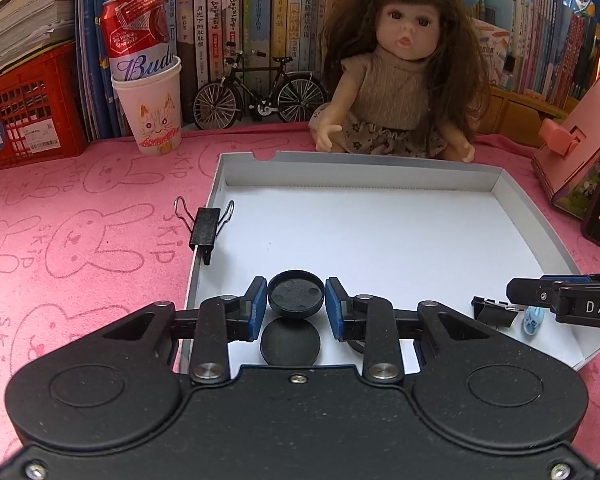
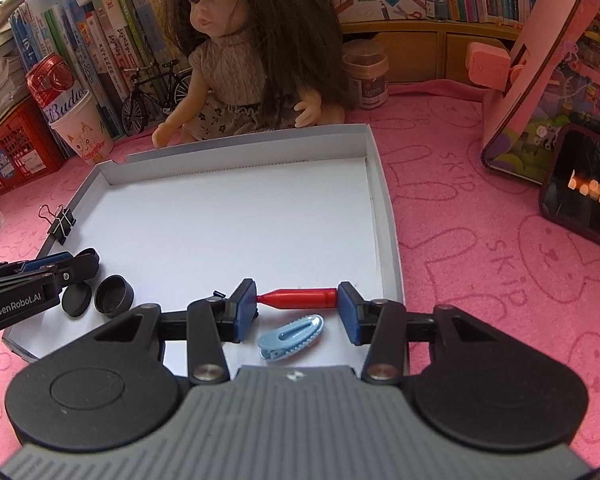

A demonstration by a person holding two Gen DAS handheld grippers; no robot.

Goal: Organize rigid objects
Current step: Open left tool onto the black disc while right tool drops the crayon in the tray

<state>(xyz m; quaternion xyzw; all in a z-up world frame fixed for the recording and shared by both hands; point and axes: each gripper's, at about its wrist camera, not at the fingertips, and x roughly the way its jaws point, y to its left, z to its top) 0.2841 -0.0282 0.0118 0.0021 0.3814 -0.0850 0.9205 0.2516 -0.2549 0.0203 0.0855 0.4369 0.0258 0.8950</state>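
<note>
Two grips over white tray (image 1: 520, 208): left hand-held gripper (image 1: 296, 300) pinching black round cap (image 1: 296, 294), lid (image 1: 290, 342) beneath; right hand-held gripper (image 2: 297, 300) pinching red cylinder (image 2: 300, 298), blue clip (image 2: 290, 336) just below.

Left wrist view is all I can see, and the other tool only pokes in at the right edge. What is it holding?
Observer: The right gripper has its fingers pressed on the two ends of a red pen-shaped piece, over the white tray.
Operator: And the blue scrap beside it?
Observer: That is a light blue toothed hair clip. It lies on the tray, nearer the camera than the red piece.
Operator: Is anything hidden behind the doll?
Observer: Yes, a brown-lidded jar stands on the pink cloth beside the doll.
</note>
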